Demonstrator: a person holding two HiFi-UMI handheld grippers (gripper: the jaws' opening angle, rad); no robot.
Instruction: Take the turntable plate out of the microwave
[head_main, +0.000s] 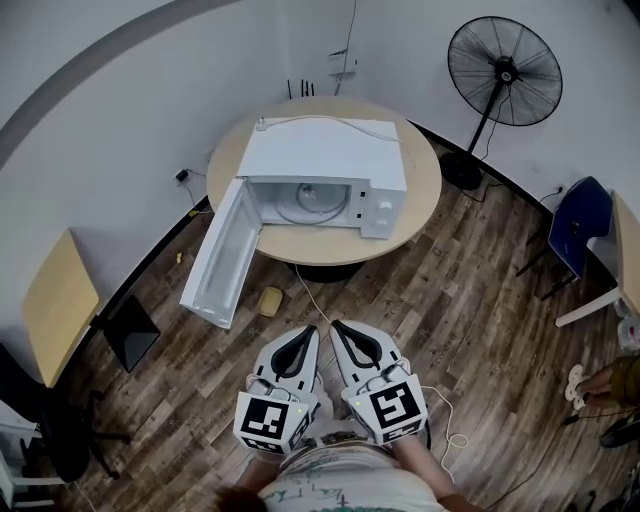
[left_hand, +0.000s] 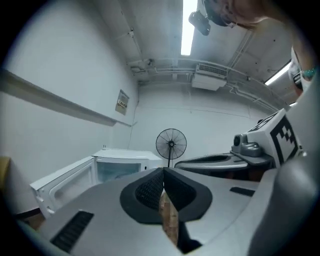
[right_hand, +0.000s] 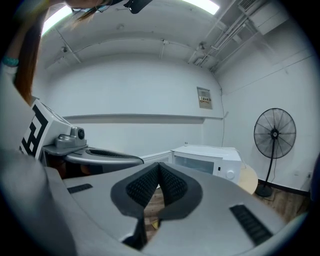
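turntable plate (head_main: 308, 200) sits inside microwave (head_main: 325, 150), door (head_main: 222, 255) swung open, on round table (head_main: 425, 190), well ahead of both jaw tips; left gripper (head_main: 306, 335) & right gripper (head_main: 340, 328) side by side, jaws pressed together, nothing btwn them

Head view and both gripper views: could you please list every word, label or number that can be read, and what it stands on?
No text can be read in any view.
Wall plaque: print too small and blurred to read.
Microwave control panel: no legible markings.
Left gripper and right gripper, marker cubes: square patterns only, no words.
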